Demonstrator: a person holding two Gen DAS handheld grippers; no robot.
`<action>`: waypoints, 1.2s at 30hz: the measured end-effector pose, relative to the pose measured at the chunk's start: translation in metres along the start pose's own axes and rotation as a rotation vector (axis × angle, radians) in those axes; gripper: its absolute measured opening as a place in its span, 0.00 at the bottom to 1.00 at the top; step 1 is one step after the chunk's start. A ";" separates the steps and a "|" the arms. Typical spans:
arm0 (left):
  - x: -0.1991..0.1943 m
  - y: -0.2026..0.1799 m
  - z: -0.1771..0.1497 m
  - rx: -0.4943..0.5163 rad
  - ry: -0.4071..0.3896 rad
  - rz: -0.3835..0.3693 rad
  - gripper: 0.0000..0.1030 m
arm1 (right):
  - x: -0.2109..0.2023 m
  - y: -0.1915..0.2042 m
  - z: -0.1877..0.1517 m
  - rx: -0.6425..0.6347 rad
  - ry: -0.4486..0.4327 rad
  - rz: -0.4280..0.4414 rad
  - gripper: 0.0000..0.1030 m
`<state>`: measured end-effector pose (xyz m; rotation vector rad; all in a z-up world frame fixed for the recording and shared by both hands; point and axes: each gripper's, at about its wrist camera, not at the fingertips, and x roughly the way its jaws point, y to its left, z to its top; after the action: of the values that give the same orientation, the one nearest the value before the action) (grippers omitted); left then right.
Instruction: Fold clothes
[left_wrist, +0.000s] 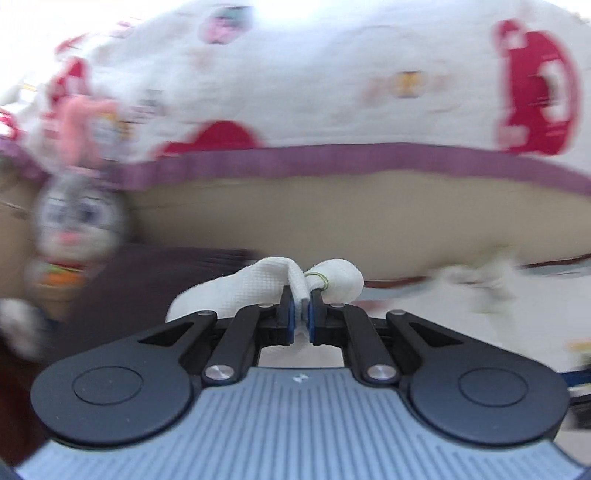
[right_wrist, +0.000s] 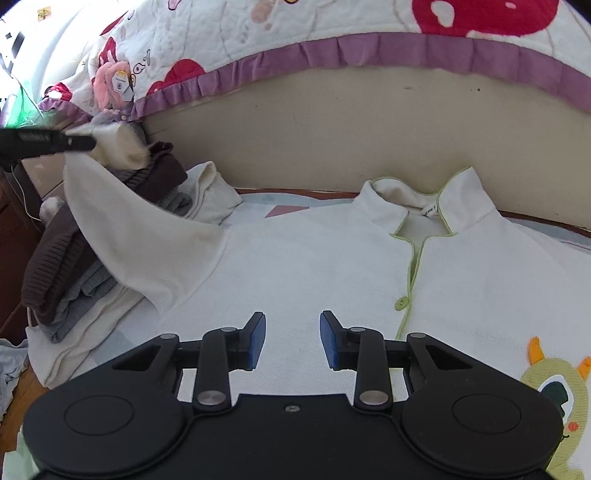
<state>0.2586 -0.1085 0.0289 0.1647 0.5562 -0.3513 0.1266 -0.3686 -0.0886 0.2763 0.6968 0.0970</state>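
A white shirt (right_wrist: 314, 266) with green trim, a stand-up collar (right_wrist: 424, 199) and a green button (right_wrist: 400, 303) lies face up on the bed. Its sleeve (right_wrist: 147, 236) is raised off the bed toward the upper left. There my left gripper (right_wrist: 86, 142) grips the sleeve's end. In the blurred left wrist view the left gripper (left_wrist: 302, 295) is shut on the bunched white cuff (left_wrist: 332, 277). My right gripper (right_wrist: 292, 317) hovers open over the shirt's chest, with nothing between its blue pads (right_wrist: 258, 341).
A stack of folded brown and grey knits (right_wrist: 62, 273) sits left of the shirt. A white quilt with red patches and a purple frill (right_wrist: 332, 48) hangs over a beige board (right_wrist: 332, 129) behind. A plush toy (left_wrist: 81, 218) is at the left.
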 end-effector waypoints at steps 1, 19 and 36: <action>0.001 -0.014 -0.001 -0.021 0.014 -0.062 0.06 | 0.001 -0.002 -0.001 0.006 0.005 0.003 0.36; 0.056 -0.030 -0.138 -0.101 0.302 -0.108 0.48 | 0.025 -0.078 -0.030 0.471 0.125 0.210 0.47; 0.088 -0.033 -0.160 -0.068 0.371 -0.060 0.48 | 0.029 -0.130 -0.053 0.837 0.107 0.427 0.56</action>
<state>0.2380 -0.1241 -0.1552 0.1485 0.9397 -0.3614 0.1145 -0.4769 -0.1824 1.2304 0.7485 0.2257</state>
